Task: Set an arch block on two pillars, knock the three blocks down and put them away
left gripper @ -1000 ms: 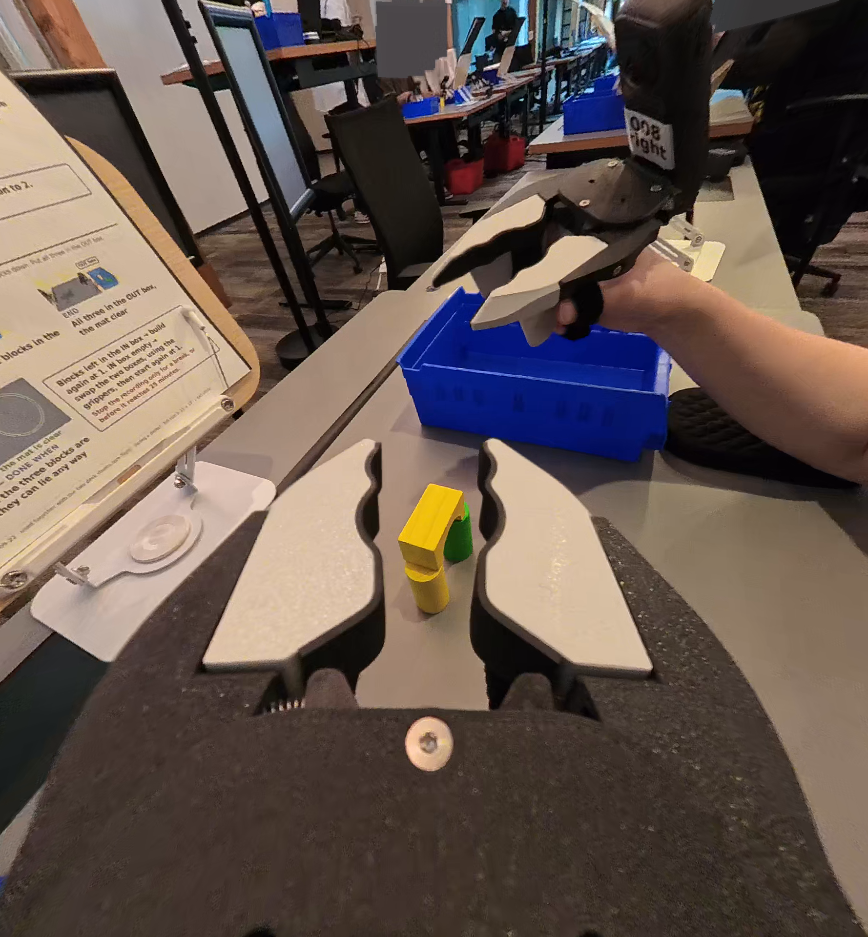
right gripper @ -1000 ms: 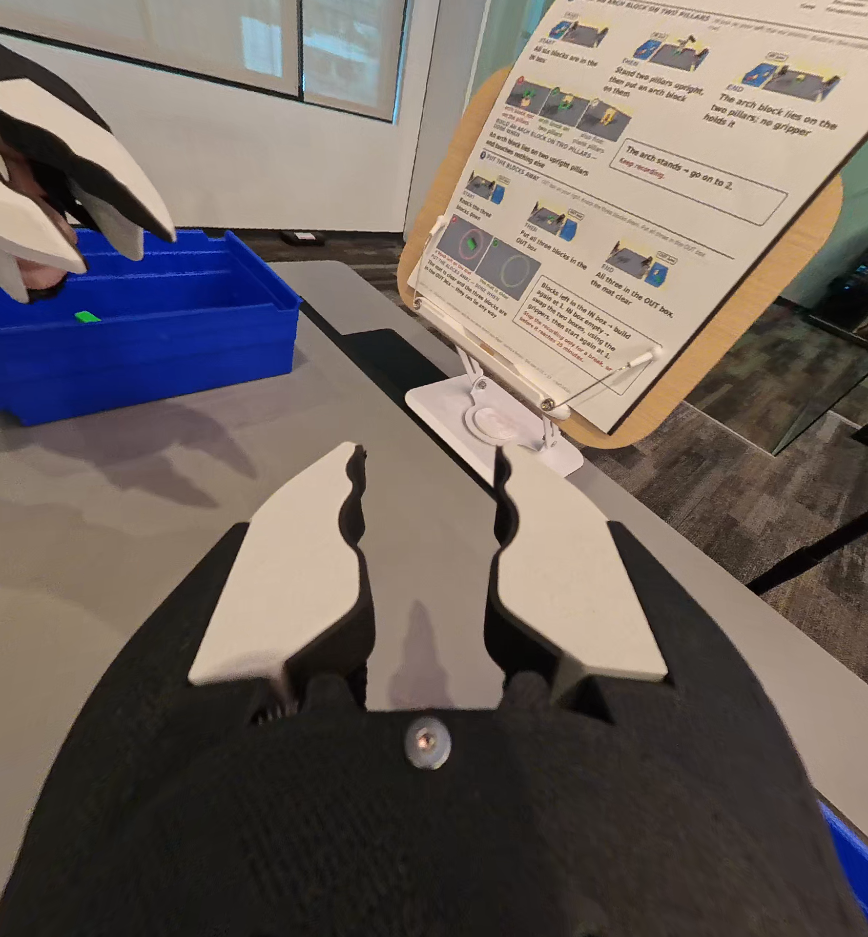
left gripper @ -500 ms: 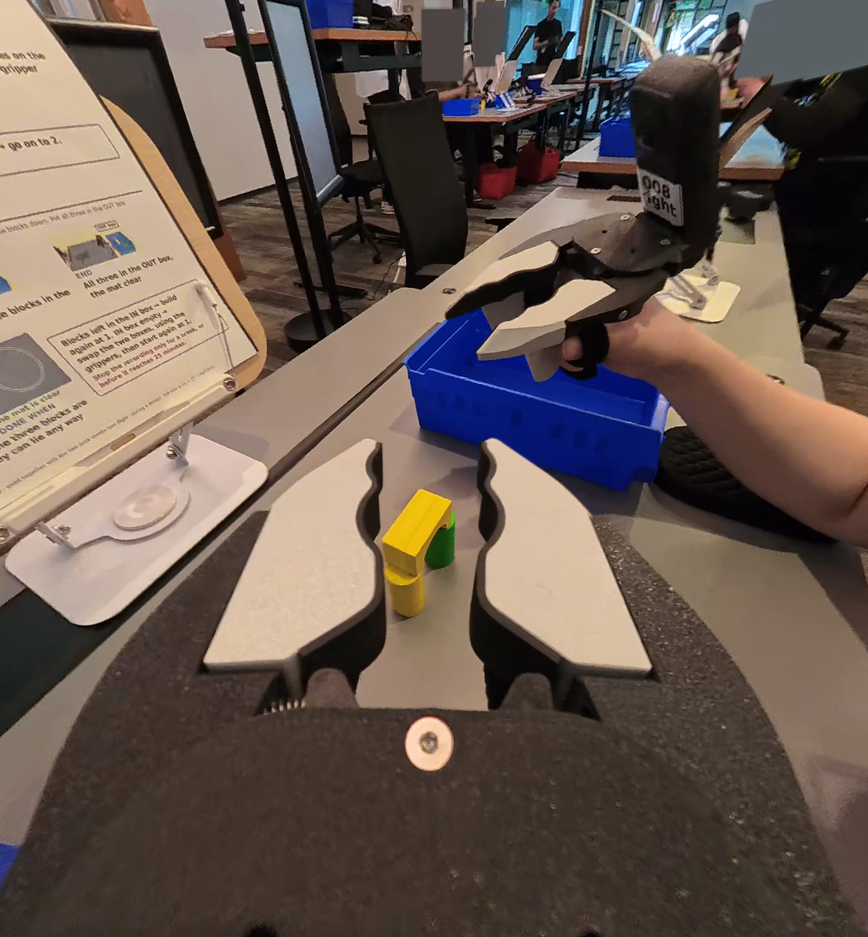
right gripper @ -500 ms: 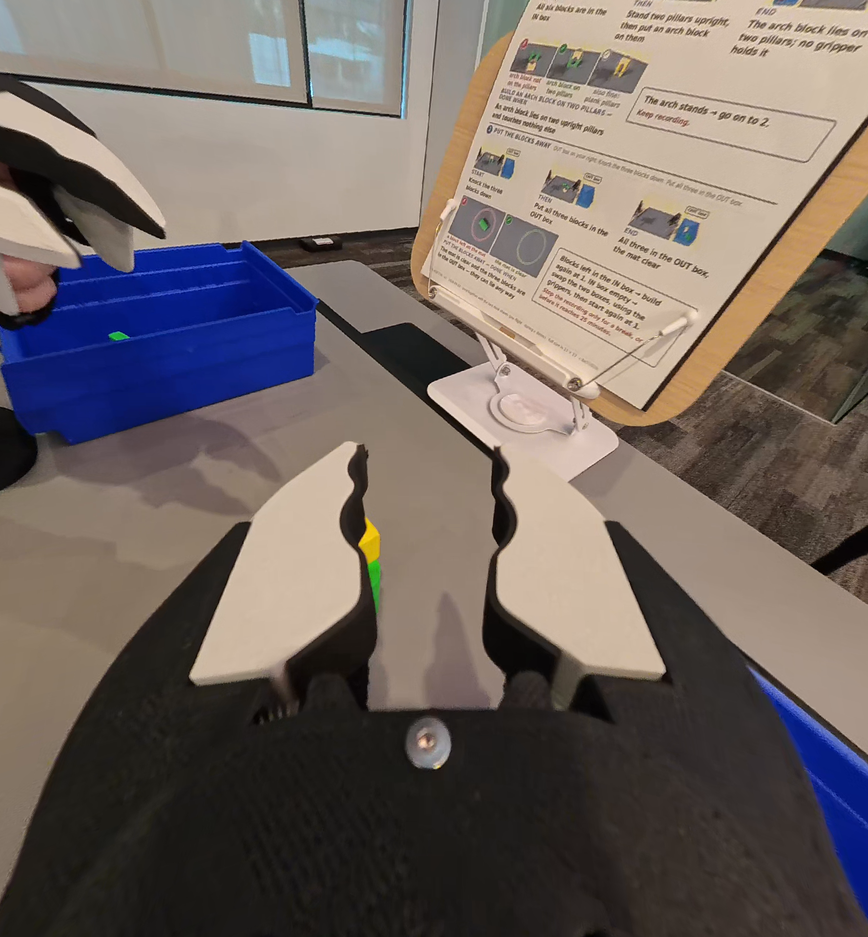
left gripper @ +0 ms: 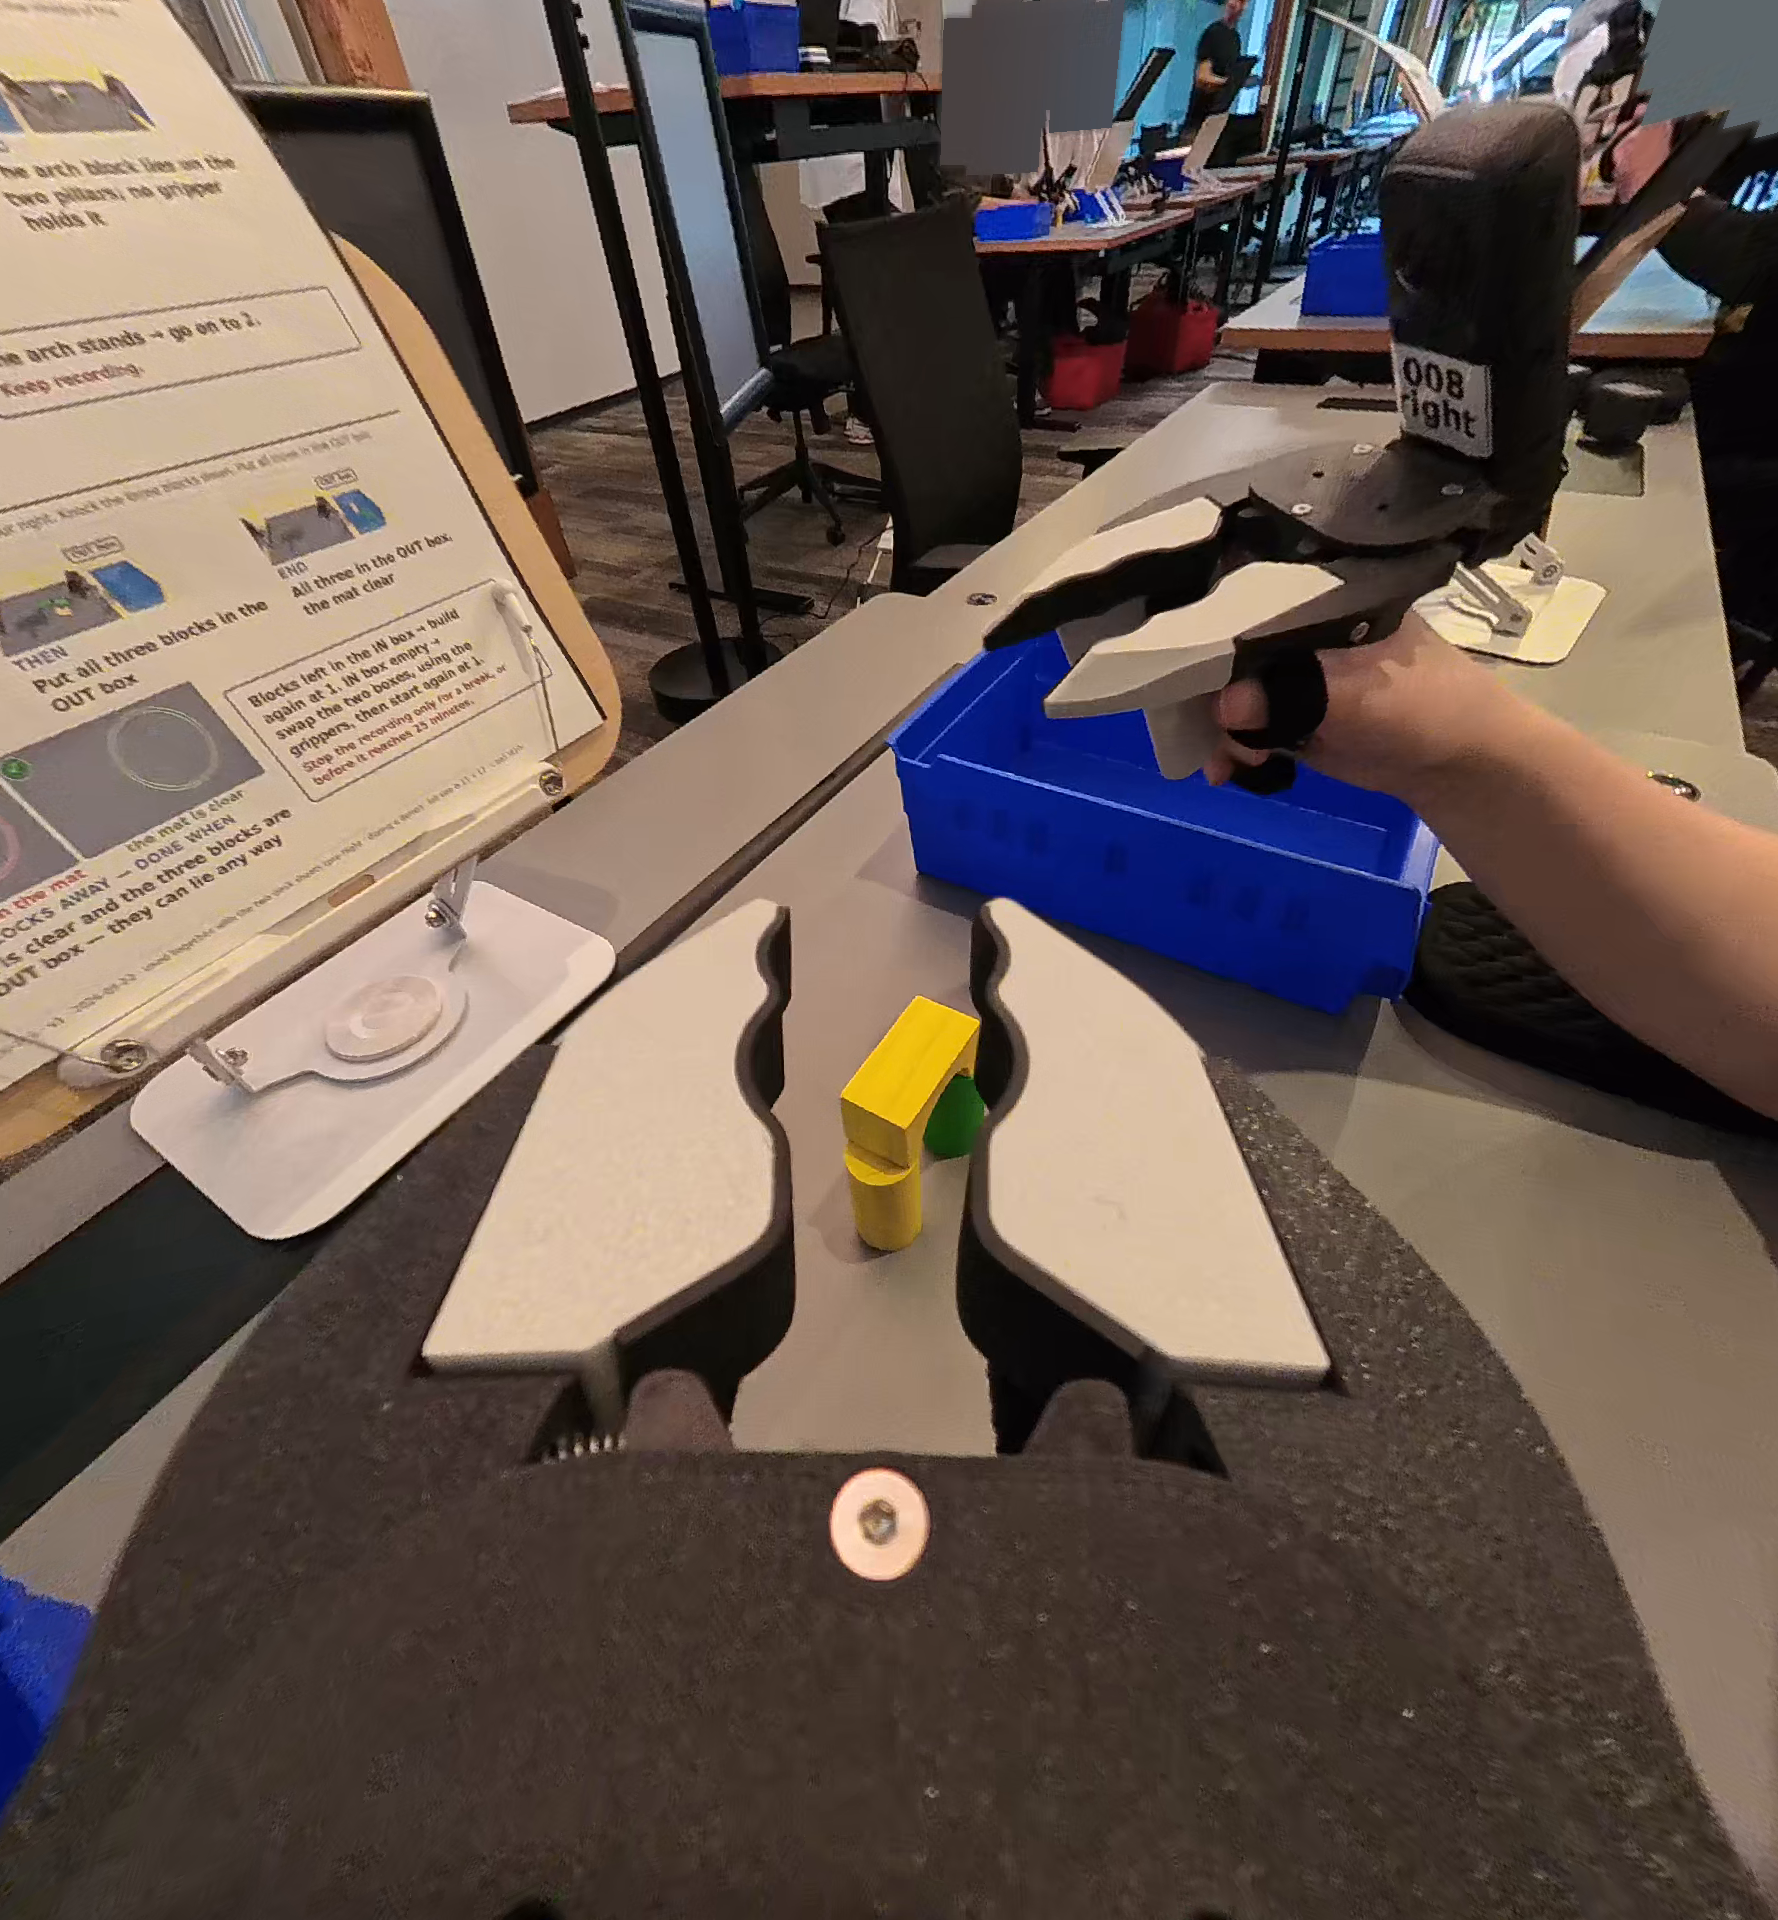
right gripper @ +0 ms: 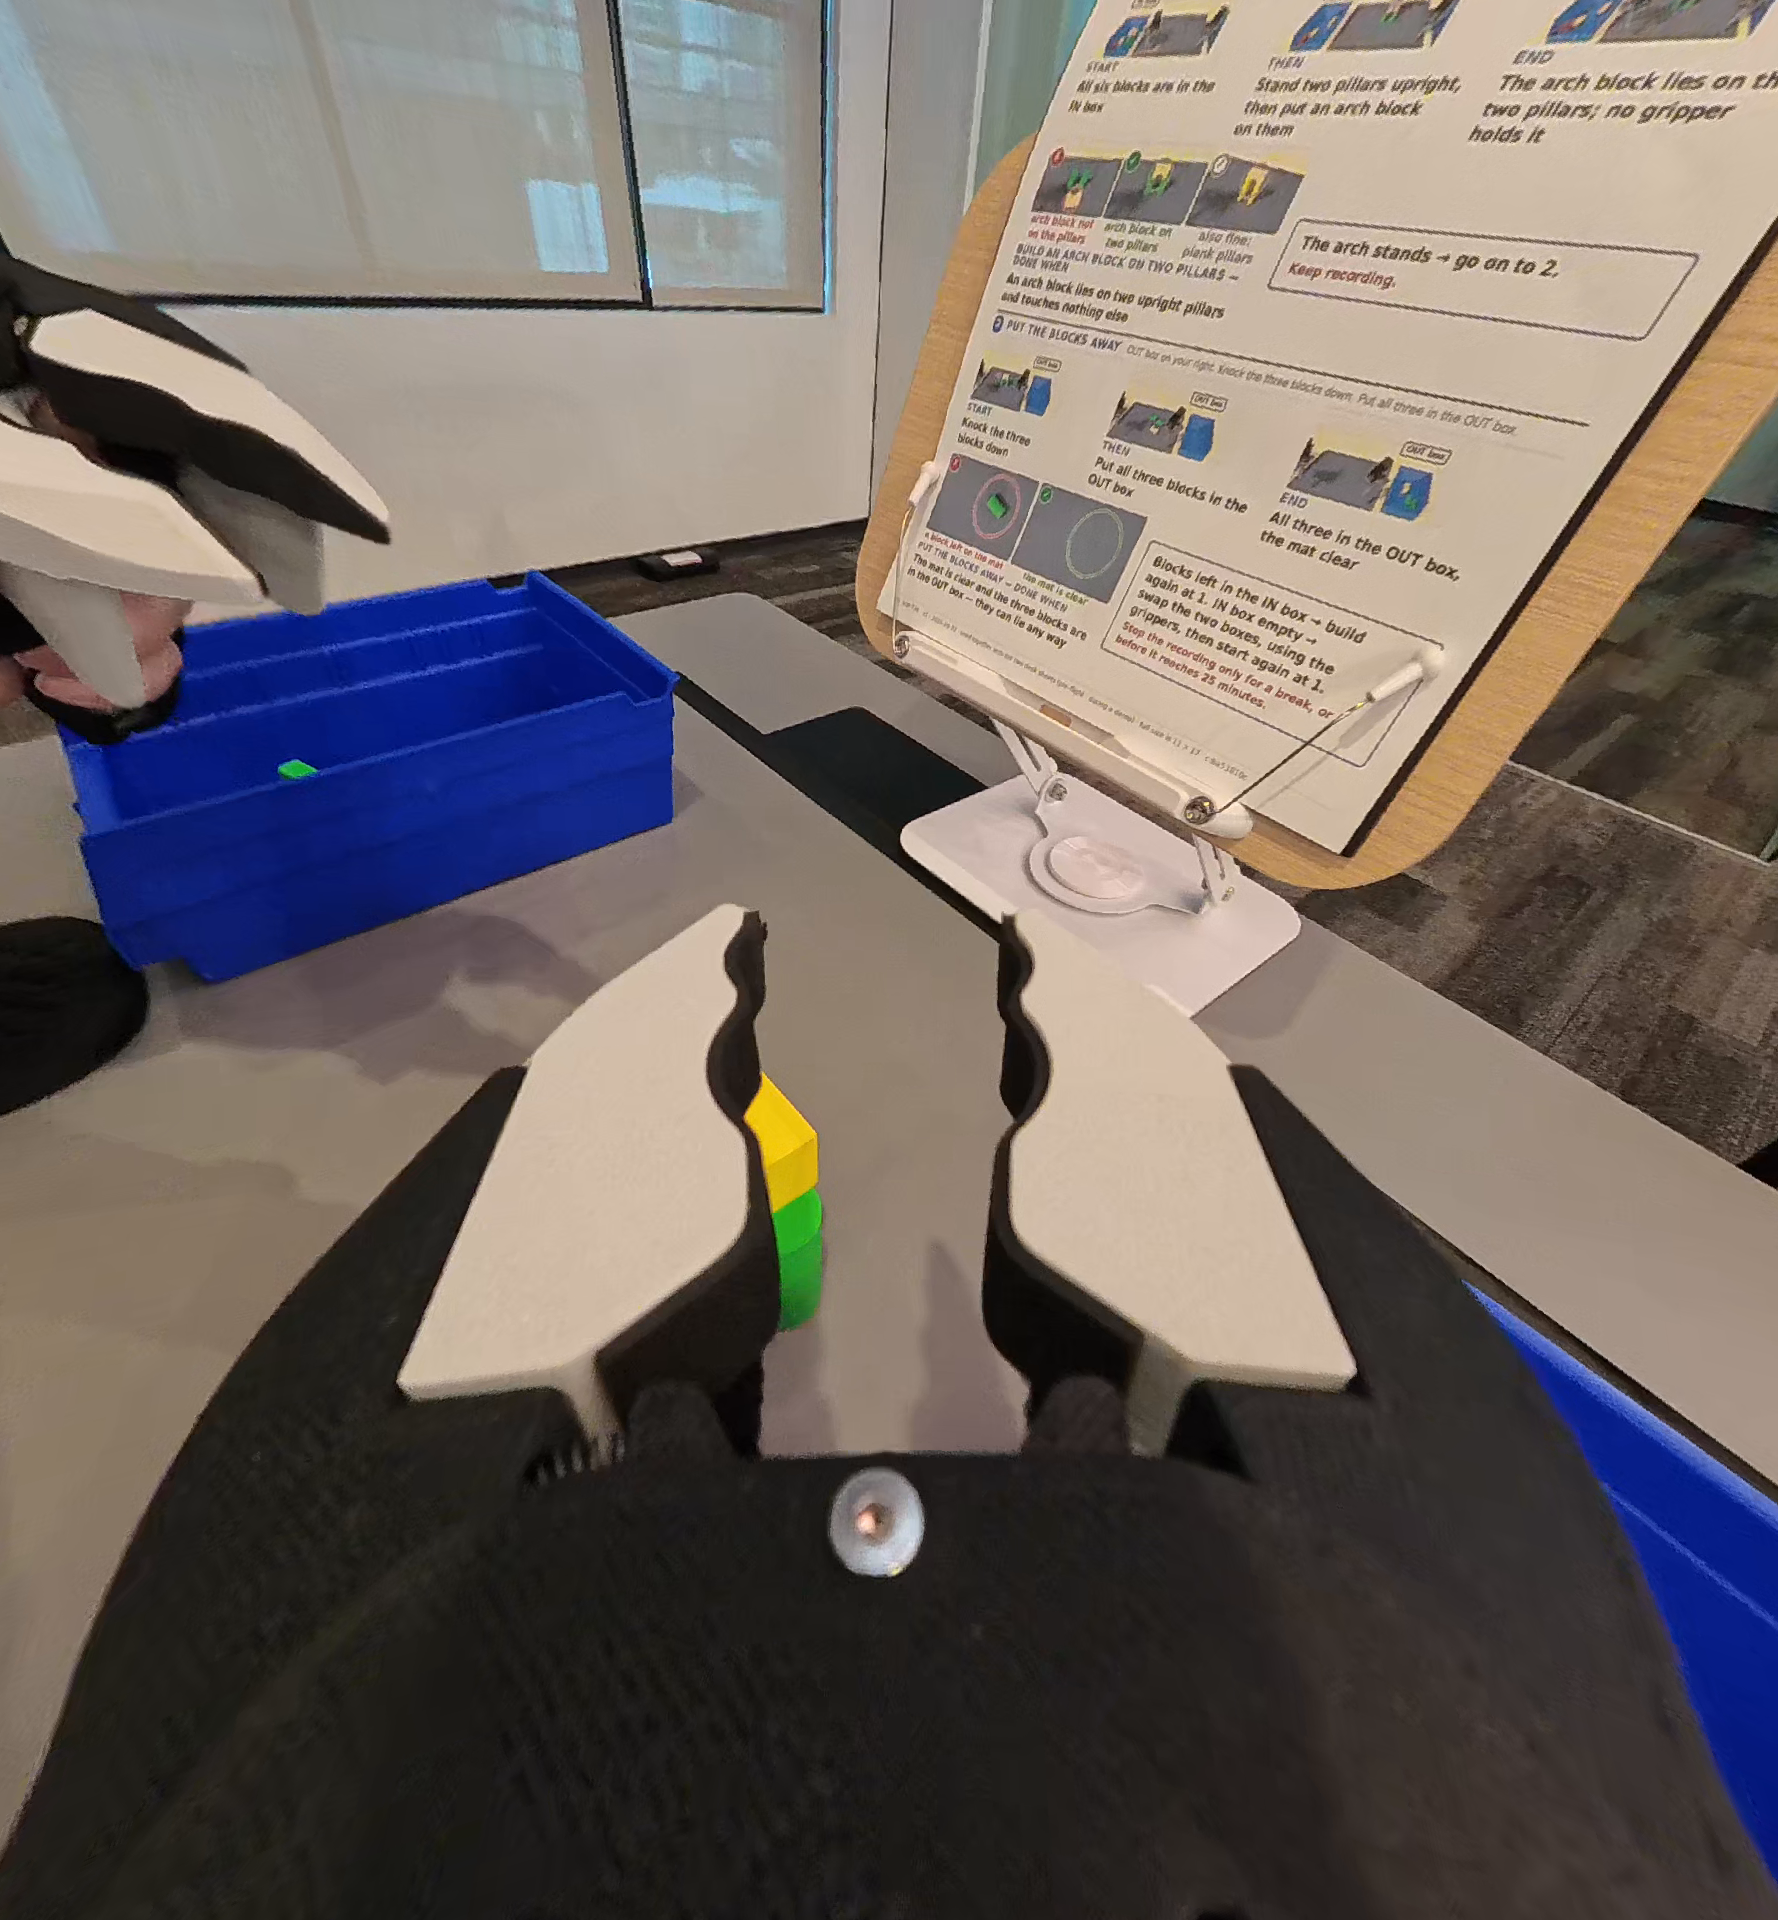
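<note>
Now, step: yellow arch block (left gripper: 911, 1062) rests on yellow pillar (left gripper: 887, 1200) and green pillar (left gripper: 956, 1114); knocking down is next.
Left gripper (left gripper: 880, 951): released, empty.
Right gripper (right gripper: 880, 961): released, beside arch.
Next: sideways push.

Left gripper (left gripper: 880, 997) empty, fingers spread, holding nothing. Framed between them on the grey table (left gripper: 1487, 1299): yellow arch block (left gripper: 906, 1081) seated on an upright yellow pillar (left gripper: 885, 1200) and a green pillar (left gripper: 956, 1117). Beyond, right gripper (left gripper: 1041, 665), held in a hand (left gripper: 1384, 717), parted above a blue box (left gripper: 1155, 852). Instruction board (left gripper: 189, 540) stands at left.
</note>
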`<action>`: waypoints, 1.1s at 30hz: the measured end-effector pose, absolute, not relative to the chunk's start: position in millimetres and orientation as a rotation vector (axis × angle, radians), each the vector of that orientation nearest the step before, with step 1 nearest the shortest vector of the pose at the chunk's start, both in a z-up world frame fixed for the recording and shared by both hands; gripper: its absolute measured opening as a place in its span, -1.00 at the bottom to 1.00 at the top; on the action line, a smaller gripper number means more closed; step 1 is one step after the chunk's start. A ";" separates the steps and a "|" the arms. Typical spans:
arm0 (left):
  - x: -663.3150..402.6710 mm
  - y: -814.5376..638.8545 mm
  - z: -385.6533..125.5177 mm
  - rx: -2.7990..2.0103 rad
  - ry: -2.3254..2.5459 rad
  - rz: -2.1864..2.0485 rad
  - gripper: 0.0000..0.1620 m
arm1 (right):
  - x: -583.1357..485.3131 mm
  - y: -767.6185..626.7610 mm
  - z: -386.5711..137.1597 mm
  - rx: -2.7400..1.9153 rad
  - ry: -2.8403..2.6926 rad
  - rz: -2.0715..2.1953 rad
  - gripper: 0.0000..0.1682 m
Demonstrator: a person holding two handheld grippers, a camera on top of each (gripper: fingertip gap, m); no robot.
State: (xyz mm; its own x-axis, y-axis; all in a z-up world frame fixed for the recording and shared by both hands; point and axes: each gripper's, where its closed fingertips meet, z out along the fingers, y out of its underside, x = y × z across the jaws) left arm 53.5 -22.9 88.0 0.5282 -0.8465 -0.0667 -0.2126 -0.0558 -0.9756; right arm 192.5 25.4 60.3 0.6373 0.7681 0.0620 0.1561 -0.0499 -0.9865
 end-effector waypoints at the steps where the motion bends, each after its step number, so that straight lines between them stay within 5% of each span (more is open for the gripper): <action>1: 51.8 -22.5 89.7 -1.579 0.920 -0.665 -0.59 | 192.9 25.3 62.7 -1.563 -0.775 0.603 -0.47; 33: 44.3 -15.2 96.3 -1.561 0.863 -0.681 -0.55 | 229.5 14.9 121.9 -1.256 -0.579 0.637 -0.59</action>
State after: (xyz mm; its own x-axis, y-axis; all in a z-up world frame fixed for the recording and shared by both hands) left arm 44.3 -15.2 96.3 0.5583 -0.8287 -0.0380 -0.1560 -0.0599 -0.9859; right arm 229.5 14.9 121.9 0.6959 0.7163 0.0516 -0.1188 0.1857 -0.9754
